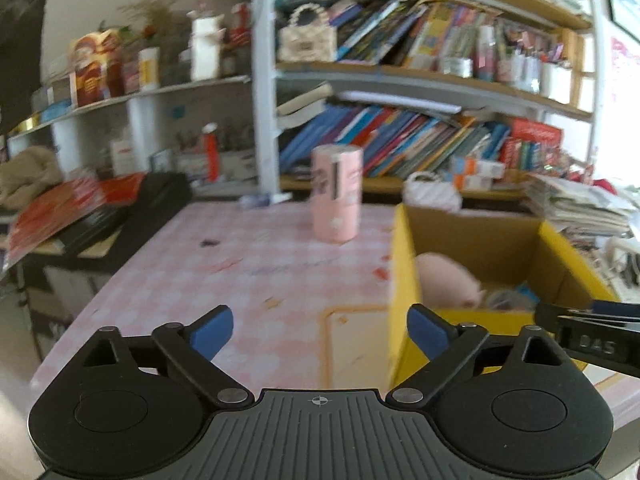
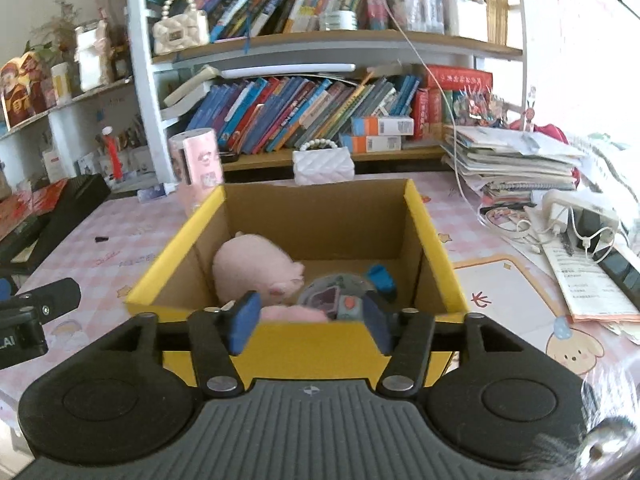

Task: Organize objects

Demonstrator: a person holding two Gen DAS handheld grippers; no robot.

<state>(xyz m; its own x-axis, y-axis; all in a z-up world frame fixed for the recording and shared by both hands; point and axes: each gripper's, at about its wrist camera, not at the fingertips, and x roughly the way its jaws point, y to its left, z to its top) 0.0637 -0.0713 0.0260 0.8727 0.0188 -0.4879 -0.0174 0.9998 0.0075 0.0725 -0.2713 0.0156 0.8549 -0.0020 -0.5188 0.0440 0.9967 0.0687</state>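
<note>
While both sets of tongs, left gripper (image 1: 319, 330) and right gripper (image 2: 310, 326), stand released and empty, we note the yellow-rimmed open cardboard box (image 2: 434, 240) on the table holds a pink plush pig (image 2: 256, 266), a small blue object (image 2: 382, 278) and a round greyish toy (image 2: 334, 296).

Daylight floods in from the right, blowing out the upper right of both frames to near white. The left wrist view is smeared by motion blur, the pink canister (image 1: 337, 193) and bookshelf (image 1: 420, 80) soft. The right wrist view is sharper, the cardboard box (image 2: 434, 248) crisp. Fisheye distortion bows the shelf posts; corners darken to black. Shadows on the table (image 2: 120, 248) stay faint.
</note>
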